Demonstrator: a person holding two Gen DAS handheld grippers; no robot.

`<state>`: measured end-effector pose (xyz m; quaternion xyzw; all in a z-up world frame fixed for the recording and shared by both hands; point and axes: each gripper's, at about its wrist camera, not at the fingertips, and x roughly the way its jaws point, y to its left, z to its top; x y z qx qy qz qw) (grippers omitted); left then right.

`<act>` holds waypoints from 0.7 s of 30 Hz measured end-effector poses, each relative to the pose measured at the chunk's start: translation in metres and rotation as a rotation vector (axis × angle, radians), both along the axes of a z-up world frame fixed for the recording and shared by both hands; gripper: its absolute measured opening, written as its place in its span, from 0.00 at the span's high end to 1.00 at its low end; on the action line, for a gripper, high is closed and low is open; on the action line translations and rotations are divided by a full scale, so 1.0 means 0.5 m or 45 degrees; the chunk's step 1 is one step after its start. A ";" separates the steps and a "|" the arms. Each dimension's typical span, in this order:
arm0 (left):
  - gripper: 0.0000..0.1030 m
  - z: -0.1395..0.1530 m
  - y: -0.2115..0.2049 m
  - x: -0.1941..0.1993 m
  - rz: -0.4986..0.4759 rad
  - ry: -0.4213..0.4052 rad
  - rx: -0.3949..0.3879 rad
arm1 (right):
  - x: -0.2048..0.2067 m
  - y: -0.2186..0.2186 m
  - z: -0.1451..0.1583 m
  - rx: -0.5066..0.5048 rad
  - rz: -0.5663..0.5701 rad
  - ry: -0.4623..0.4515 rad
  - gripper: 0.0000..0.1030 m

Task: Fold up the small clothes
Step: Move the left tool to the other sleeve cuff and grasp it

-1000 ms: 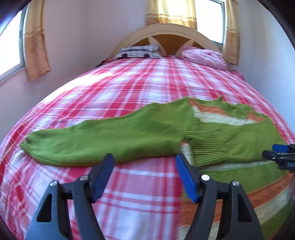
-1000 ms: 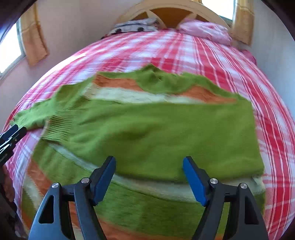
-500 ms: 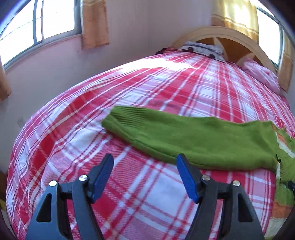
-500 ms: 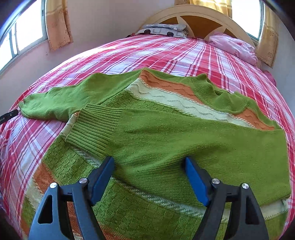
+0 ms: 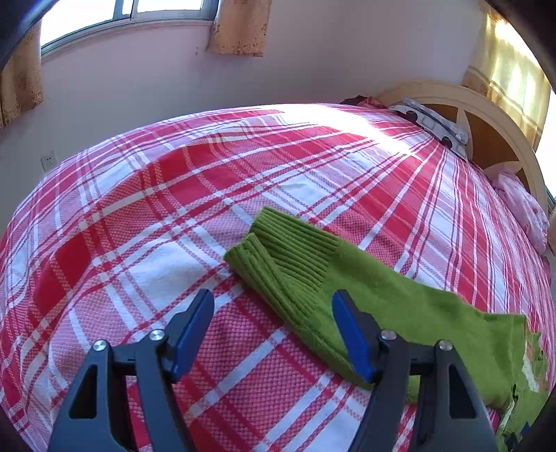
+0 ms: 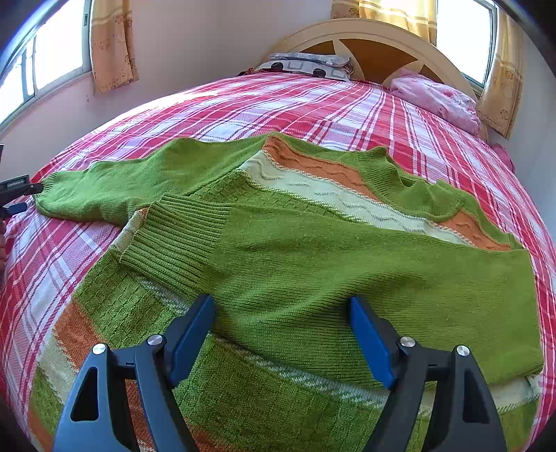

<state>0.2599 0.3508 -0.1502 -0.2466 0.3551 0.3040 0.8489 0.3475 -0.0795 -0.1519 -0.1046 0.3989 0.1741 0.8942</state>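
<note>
A green knitted sweater [image 6: 312, 250] with orange and cream stripes lies flat on the red plaid bed [image 6: 312, 104]. One sleeve is folded across its front, ribbed cuff [image 6: 173, 240] to the left. The other sleeve [image 5: 399, 295] stretches out sideways, its ribbed cuff [image 5: 281, 260] just ahead of my left gripper [image 5: 272, 330], whose blue pads stand open with the cuff's near edge between them, untouched. My right gripper [image 6: 281, 333] hovers open over the folded sleeve and holds nothing. The left gripper's tip [image 6: 17, 189] shows at the far left of the right wrist view.
A wooden headboard [image 6: 375, 45] with a patterned pillow [image 6: 305, 64] and a pink bundle [image 6: 434, 97] stands at the far end. Pink walls, windows and curtains [image 5: 239, 27] close in the bed. The plaid sheet [image 5: 139, 226] spreads left of the cuff.
My left gripper has swung left along the outstretched sleeve to its cuff and rolled. The right gripper has shifted a little over the sweater, and its view has steadied.
</note>
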 end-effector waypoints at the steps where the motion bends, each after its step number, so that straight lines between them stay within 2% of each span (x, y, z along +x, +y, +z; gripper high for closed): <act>1: 0.31 -0.006 0.004 0.006 0.009 -0.003 -0.022 | 0.000 0.000 0.000 0.000 0.000 0.000 0.22; 3: 0.33 -0.017 0.011 0.015 0.040 -0.006 -0.044 | -0.001 0.000 0.000 -0.001 0.000 -0.002 0.22; 5: 0.41 -0.015 0.016 0.016 0.072 -0.029 -0.023 | -0.002 0.000 0.000 0.000 -0.001 -0.002 0.22; 7: 0.46 -0.015 0.028 0.016 0.086 -0.051 -0.048 | -0.002 0.000 0.000 0.000 -0.001 -0.003 0.22; 9: 0.60 -0.018 0.040 0.017 0.112 -0.049 -0.060 | -0.002 0.000 0.000 -0.001 -0.001 -0.003 0.22; 11: 0.89 -0.016 0.048 0.015 0.119 -0.053 -0.061 | -0.002 -0.001 0.000 0.000 -0.001 -0.004 0.22; 12: 0.93 -0.014 0.052 0.011 0.103 -0.067 -0.077 | -0.002 -0.001 0.000 0.000 -0.001 -0.004 0.22; 16: 0.94 0.002 0.048 -0.014 0.110 -0.118 -0.093 | -0.002 -0.001 0.000 -0.001 -0.001 -0.004 0.22; 21: 0.95 0.038 0.036 -0.028 0.058 -0.182 -0.070 | -0.002 -0.001 0.000 0.000 -0.001 -0.004 0.22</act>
